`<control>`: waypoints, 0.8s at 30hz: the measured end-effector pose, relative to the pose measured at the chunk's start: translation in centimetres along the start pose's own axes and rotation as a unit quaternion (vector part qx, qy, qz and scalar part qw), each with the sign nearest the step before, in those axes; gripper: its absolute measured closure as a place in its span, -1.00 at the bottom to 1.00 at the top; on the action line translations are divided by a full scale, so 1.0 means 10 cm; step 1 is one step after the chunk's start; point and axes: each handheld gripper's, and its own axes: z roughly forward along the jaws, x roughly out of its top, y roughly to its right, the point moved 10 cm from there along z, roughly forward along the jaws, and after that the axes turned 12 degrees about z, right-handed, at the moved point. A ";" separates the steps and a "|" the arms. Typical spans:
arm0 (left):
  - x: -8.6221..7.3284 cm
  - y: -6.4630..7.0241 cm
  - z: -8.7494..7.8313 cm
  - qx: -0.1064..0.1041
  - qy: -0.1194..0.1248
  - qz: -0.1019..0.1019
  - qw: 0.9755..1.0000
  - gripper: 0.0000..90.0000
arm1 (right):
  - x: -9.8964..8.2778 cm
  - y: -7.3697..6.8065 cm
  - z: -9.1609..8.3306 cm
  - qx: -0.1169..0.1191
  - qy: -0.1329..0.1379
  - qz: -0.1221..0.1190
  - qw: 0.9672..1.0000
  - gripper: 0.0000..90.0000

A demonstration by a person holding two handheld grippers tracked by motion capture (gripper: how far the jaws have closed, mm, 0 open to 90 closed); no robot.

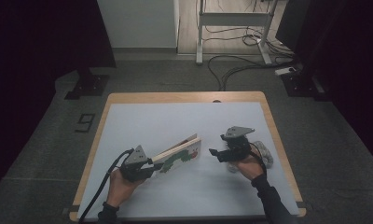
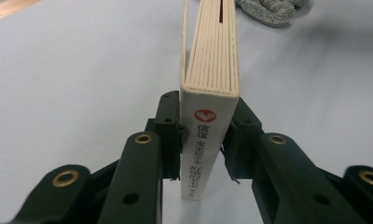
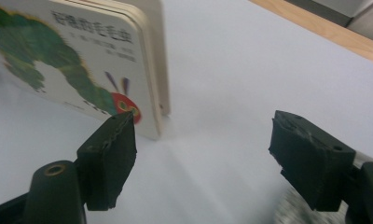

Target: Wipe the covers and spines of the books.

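The left gripper [image 1: 149, 166] squeezes the spine of the caterpillar board book [image 1: 181, 153], holding it up on edge near the middle of the white table [image 1: 152, 121]. At 3 o'clock from it, the right gripper [image 1: 216, 152] has wide, empty jaws.

We see: book [image 2: 208, 140] – thick cream cardboard pages, glossy printed cover | table [image 1: 128, 95] – wood rim, matt pale smooth top | left gripper [image 2: 203, 140] – matt black plastic, brass-coloured rivets | cloth [image 2: 273, 11] – grey, rough knit.
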 end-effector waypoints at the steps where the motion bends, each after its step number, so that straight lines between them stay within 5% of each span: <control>1: 0.00 0.00 0.00 -0.002 0.000 -0.001 1.000 0.56 | -0.02 0.07 -0.04 -0.007 0.002 0.004 1.000 -0.52; 12: 0.00 0.00 0.00 -0.001 0.002 0.000 1.000 0.56 | -0.22 0.42 -0.21 -0.054 -0.008 0.036 0.998 -0.61; 24: 0.00 0.00 0.00 -0.002 0.003 -0.001 1.000 0.56 | -0.50 0.73 -0.26 -0.097 -0.031 0.081 0.991 -0.73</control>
